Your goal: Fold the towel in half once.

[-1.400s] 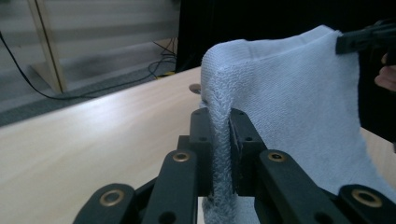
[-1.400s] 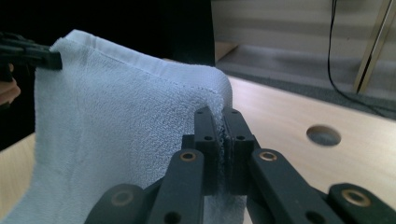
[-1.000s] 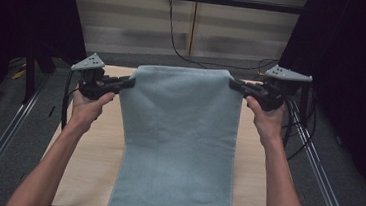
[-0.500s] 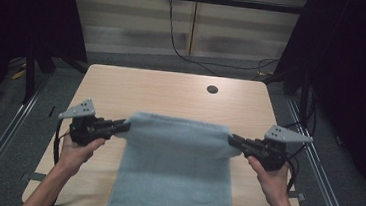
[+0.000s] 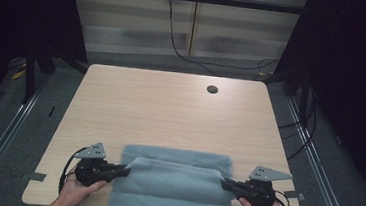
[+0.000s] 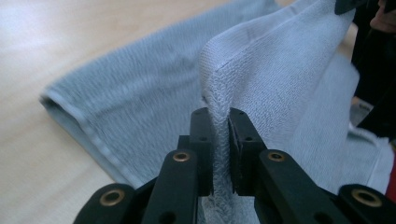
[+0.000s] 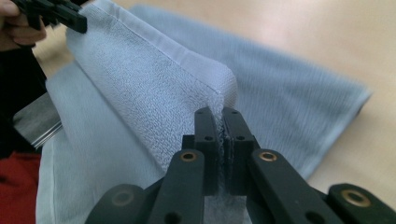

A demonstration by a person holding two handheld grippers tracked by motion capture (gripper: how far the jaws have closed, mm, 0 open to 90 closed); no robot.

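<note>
Moved since earlier: both hands have come back from the far side of the table (image 5: 170, 107) to its near edge, bringing the towel's (image 5: 174, 182) held edge with them, so the cloth now lies doubled on itself.
Left tongs (image 5: 121, 170): pressed together on the towel's left corner; in the left gripper view the cloth (image 6: 261, 93) is pinched between the two black jaws.
Right tongs (image 5: 228, 184): likewise clamped on the right corner, with terry cloth (image 7: 154, 93) squeezed between the jaws in the right gripper view.
Towel position: at the near edge of the table, the lower layer flat, the upper layer draped over it and running off the near edge toward the person.
Alignment: the held edge sits short of the far edge of the lower layer, leaving a strip uncovered.
Step, as judged: a fold in half, nearly laid.
Risk: releasing now would probably leave the edges mismatched, since the top layer is offset.
Risk: uneven pull from one hand could skew the fold or wrinkle it.
Risk: weight hanging off the near edge may drag the towel off.
</note>
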